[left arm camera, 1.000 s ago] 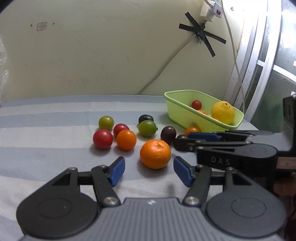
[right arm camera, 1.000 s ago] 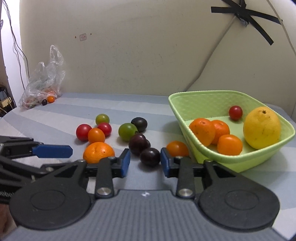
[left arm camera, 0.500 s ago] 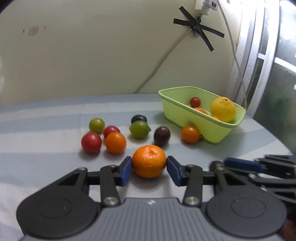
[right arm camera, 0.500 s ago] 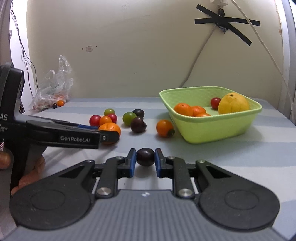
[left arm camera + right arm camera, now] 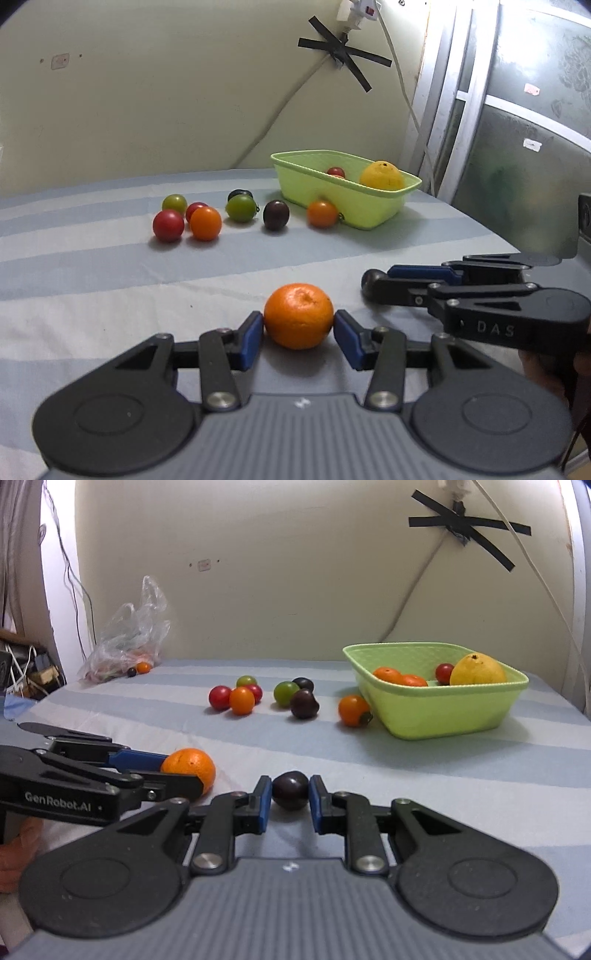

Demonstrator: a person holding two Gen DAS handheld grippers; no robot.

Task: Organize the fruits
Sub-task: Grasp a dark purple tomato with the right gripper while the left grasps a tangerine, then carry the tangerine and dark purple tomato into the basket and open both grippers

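Observation:
A mandarin (image 5: 298, 315) sits between the blue pads of my left gripper (image 5: 298, 325); both pads touch it while the jaws are opening slightly. My right gripper (image 5: 290, 794) is shut on a small dark plum (image 5: 290, 790), just right of the left gripper (image 5: 184, 766). In the left wrist view the right gripper (image 5: 373, 286) shows at the right. Further back lie a red tomato (image 5: 168, 225), an orange tomato (image 5: 205, 223), a green one (image 5: 242, 208), a dark plum (image 5: 276, 215) and an orange tomato (image 5: 322, 213) beside the green basket (image 5: 443, 716).
The basket holds a yellow citrus (image 5: 476, 670), mandarins (image 5: 386, 674) and a red tomato (image 5: 444, 672). A clear plastic bag (image 5: 125, 642) with small fruits lies at the back left. A window frame (image 5: 461, 110) stands past the striped cloth's right edge.
Both grippers closed, the left on the mandarin and the right on the dark plum. Both then drew back from the fruit cluster, with the fruits between their pads.

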